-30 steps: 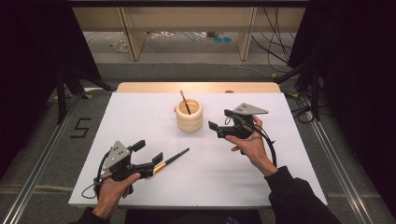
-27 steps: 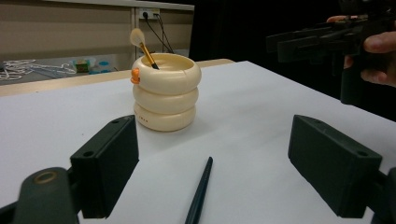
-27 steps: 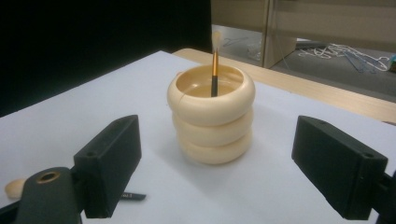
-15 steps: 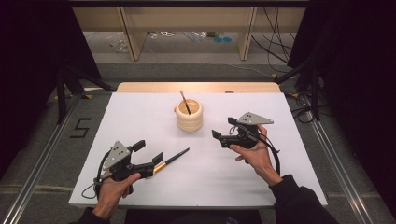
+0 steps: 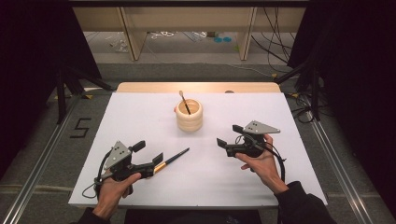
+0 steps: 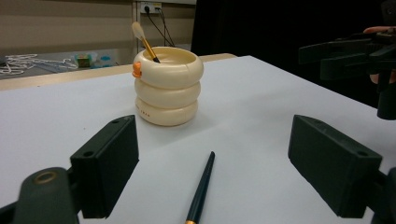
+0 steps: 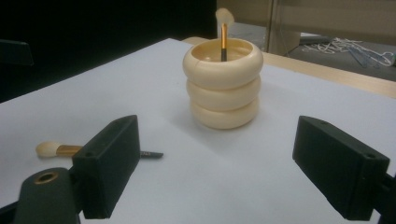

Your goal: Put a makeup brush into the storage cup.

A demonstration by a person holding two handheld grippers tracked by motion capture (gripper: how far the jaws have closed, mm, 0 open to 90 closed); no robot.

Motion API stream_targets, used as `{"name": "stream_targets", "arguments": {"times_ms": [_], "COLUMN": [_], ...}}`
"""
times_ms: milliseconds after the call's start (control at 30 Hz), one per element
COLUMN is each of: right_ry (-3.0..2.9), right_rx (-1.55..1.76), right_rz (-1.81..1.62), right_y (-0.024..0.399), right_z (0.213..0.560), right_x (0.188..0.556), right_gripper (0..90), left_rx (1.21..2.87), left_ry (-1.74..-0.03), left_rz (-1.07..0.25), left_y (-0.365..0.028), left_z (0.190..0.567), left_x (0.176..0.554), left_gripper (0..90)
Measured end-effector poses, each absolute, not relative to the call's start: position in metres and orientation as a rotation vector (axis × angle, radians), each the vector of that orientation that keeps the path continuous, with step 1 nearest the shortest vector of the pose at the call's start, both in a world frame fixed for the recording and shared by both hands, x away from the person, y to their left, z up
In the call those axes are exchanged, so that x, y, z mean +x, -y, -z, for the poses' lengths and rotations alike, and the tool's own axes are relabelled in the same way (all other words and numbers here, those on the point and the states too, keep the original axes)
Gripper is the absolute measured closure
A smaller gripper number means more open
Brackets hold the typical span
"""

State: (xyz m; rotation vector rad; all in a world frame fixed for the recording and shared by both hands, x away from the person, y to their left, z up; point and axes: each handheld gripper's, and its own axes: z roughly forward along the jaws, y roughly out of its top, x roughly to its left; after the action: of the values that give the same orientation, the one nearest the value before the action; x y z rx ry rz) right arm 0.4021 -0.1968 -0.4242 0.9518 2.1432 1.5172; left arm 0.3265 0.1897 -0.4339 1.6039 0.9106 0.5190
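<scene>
Scene: a person works two hand-held grippers over a white table [image 5: 140, 116], sorting makeup brushes into a holder
Holder: a cream, three-ringed brush pot [image 5: 189, 115] stands upright toward the far edge of the table, midway between its side edges, within reach of both hands
Stored brush: one gold-handled brush [image 5: 184, 101] leans in the pot, bristles up
Loose brush: a dark-handled makeup brush [image 5: 173, 156] lies flat near the front edge, left of centre, its handle tip pointing toward the pot
Left gripper [image 6: 212, 177]: jaws spread wide either side of the brush's handle, not touching it, apparently lined up for a pick
Right gripper [image 5: 221, 141]: jaws wide and empty, hovering right of the pot, likely keeping clear
</scene>
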Motion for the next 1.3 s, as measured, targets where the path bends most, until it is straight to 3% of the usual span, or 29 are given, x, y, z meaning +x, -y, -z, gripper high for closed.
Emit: {"name": "stream_targets", "arguments": {"times_ms": [1300], "right_ry": [-2.157], "right_rx": [0.992], "right_rz": [-1.475], "right_y": [0.22], "right_z": [0.434], "right_x": [0.369], "right_gripper": [15.8], "left_rx": [1.643], "left_ry": [-0.909], "left_rz": [-0.485], "left_y": [-0.184], "left_z": [0.438], "left_x": [0.334], "left_gripper": [15.7]}}
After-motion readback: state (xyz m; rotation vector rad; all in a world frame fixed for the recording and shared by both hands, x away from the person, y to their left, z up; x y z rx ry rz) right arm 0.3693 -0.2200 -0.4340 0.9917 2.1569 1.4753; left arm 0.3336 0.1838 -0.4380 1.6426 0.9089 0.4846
